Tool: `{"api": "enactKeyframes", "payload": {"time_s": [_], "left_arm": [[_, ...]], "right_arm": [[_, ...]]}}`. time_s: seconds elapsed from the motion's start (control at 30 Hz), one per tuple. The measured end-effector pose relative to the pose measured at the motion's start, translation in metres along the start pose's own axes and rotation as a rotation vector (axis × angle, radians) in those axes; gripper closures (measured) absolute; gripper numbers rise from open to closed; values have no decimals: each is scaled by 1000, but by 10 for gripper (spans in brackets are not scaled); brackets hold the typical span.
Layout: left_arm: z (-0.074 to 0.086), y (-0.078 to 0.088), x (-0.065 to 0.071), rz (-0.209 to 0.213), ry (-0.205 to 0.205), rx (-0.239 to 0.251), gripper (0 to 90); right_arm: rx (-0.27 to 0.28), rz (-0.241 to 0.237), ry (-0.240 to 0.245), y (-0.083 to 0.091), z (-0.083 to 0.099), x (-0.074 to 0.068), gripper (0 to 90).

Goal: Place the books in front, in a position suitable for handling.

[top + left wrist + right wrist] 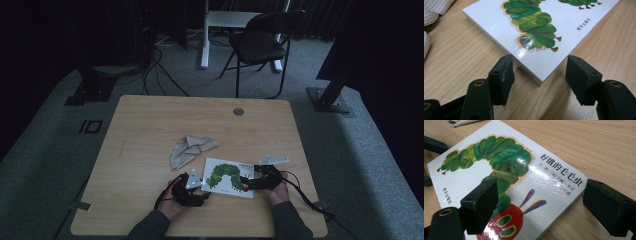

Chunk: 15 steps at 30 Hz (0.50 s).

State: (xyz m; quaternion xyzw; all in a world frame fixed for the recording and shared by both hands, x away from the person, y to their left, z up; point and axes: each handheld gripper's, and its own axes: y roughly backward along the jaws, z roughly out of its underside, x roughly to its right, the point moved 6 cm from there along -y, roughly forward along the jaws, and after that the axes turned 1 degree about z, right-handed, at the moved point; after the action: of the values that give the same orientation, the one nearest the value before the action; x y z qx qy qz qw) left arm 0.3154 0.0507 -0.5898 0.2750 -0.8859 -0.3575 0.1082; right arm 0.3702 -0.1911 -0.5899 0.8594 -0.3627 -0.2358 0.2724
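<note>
Lying near the front edge of the wooden table (150,125), a white picture book (227,178) with a green caterpillar on its cover sits flat between both hands. A crumpled beige cloth (187,149) rests just beyond it. The left gripper (539,72) is released — one corner of the book points into the gap between its jaws, untouched. The right gripper (539,205) is released too — one jaw hovers over the cover, the other stands beside the book's edge.
</note>
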Motion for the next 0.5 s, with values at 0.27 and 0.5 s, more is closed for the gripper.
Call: {"api": "enactKeyframes", "payload": {"time_s": [0.27,0.5], "left_arm": [[2,3,3,-10,7,-3,405],[6,7,7,-14,5,-6,409]], "right_arm": [[1,-9,1,-3,-2,-1,126],[-14,8,36,-9,-6,-5,122]]}}
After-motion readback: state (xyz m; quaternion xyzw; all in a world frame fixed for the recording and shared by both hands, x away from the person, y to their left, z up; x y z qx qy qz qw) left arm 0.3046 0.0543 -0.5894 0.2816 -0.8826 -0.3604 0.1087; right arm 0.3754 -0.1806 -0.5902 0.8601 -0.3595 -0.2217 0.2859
